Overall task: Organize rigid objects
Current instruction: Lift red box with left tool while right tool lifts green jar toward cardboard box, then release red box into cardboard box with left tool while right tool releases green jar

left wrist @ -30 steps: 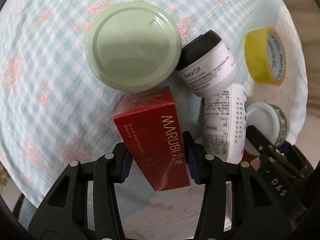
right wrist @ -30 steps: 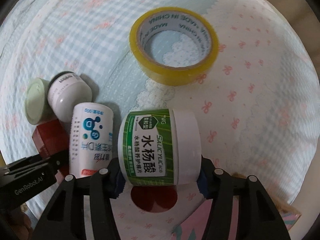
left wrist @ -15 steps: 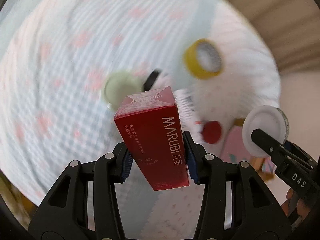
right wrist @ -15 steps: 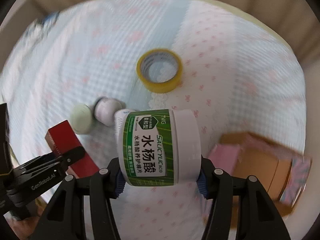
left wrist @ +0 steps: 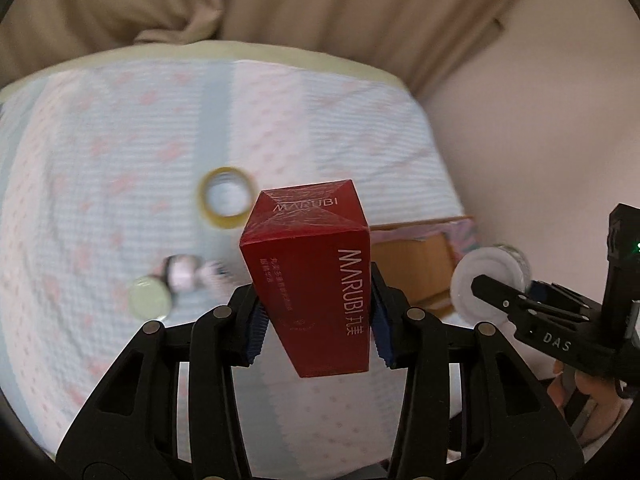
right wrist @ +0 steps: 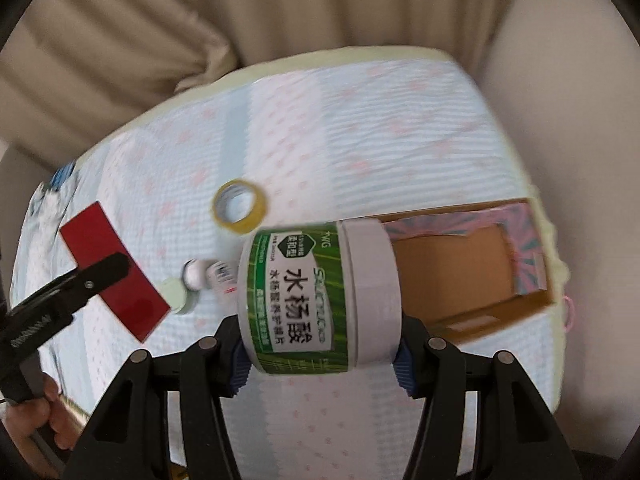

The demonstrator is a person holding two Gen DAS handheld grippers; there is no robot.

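My left gripper (left wrist: 316, 324) is shut on a red MARUBI box (left wrist: 312, 276) and holds it high above the bed. My right gripper (right wrist: 320, 348) is shut on a green-labelled white jar (right wrist: 316, 300), also held high. The jar (left wrist: 488, 276) shows at the right in the left wrist view, and the red box (right wrist: 112, 268) at the left in the right wrist view. An open cardboard box (right wrist: 468, 268) with a pink patterned rim lies on the bed at the right, beyond the jar.
A yellow tape roll (right wrist: 240, 208), a pale green round lid (left wrist: 150, 300), a small white jar (left wrist: 180, 272) and a white bottle (right wrist: 222, 276) lie on the checked bedspread (right wrist: 360, 140). Beige curtains (left wrist: 280, 0) hang behind the bed.
Both grippers have risen far above the bed with the red box and the jar still held. The objects on the bed now look small, and the cardboard box has come into view.
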